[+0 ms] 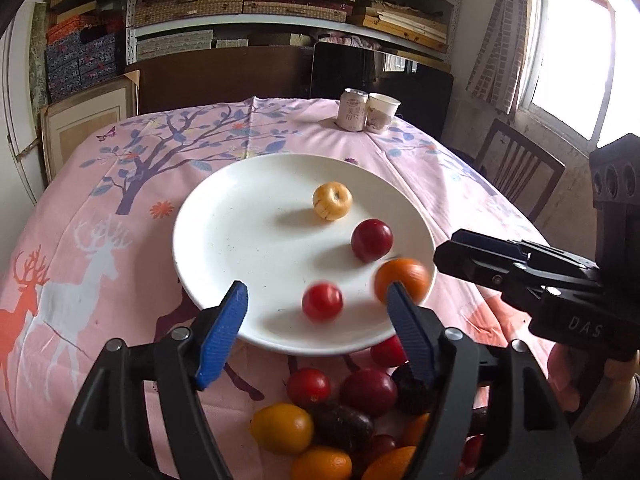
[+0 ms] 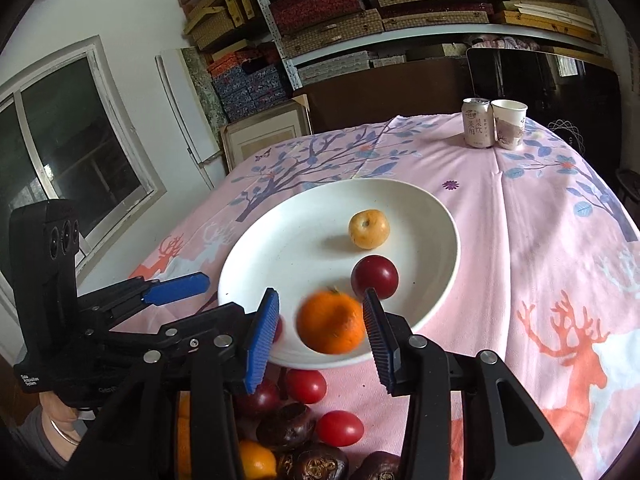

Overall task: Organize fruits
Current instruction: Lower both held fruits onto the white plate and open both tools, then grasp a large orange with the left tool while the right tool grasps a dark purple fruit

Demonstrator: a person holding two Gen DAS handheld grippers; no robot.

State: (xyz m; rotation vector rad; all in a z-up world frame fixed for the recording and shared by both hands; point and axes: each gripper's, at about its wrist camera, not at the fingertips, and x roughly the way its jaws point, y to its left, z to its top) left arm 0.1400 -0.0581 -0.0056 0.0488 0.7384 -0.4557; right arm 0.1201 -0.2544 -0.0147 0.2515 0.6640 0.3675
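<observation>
Four fruits point(image 1: 332, 201) on white plate point(image 1: 224, 224)

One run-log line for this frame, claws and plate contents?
left claw open | right claw open | plate: yellow fruit, dark red fruit, orange, small red fruit | pile remains

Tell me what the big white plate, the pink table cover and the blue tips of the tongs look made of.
The plate looks like glazed ceramic, or possibly melamine: smooth, glossy white with soft reflections. The table cover seems printed woven cloth: matte, with fold creases and deer and tree prints. The blue tips of the left tongs look like ribbed rubber or soft plastic, set on black hard-plastic arms.
</observation>
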